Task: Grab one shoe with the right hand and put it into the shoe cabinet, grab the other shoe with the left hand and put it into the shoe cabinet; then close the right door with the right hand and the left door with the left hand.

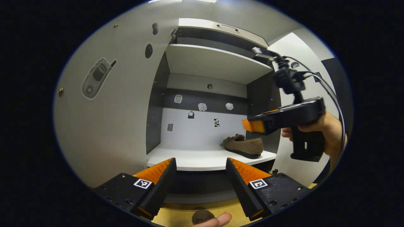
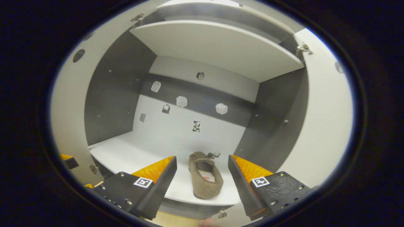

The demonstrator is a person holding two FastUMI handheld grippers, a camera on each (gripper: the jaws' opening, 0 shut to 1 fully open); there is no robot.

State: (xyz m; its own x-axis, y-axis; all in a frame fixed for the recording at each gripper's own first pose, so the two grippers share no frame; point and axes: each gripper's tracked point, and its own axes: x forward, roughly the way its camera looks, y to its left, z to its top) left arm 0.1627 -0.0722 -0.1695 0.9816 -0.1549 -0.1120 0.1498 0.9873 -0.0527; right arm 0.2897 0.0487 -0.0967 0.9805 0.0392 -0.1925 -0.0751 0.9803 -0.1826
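A brown fuzzy shoe [image 1: 244, 145] lies on the right side of the shoe cabinet's lower white shelf [image 1: 189, 159], with both doors open. In the right gripper view the same shoe [image 2: 205, 176] lies heel toward me just beyond my right gripper [image 2: 202, 157], which is open and apart from it. A hand holds the right gripper [image 1: 252, 126] in front of the cabinet's right side, above the shoe. Before the shelf edge my left gripper [image 1: 200, 170] is open and holds nothing. Below it a small brown rounded shape [image 1: 202, 217] rests on a wooden surface; I cannot tell what it is.
The left door [image 1: 110, 110] carries a phone sticker and stands wide open; the right door [image 1: 296, 94] is open behind the hand. An upper shelf [image 1: 214, 63] spans the cabinet. A fingertip [image 1: 217, 220] shows at the bottom. The left gripper's tip [image 2: 68, 159] shows at the lower left.
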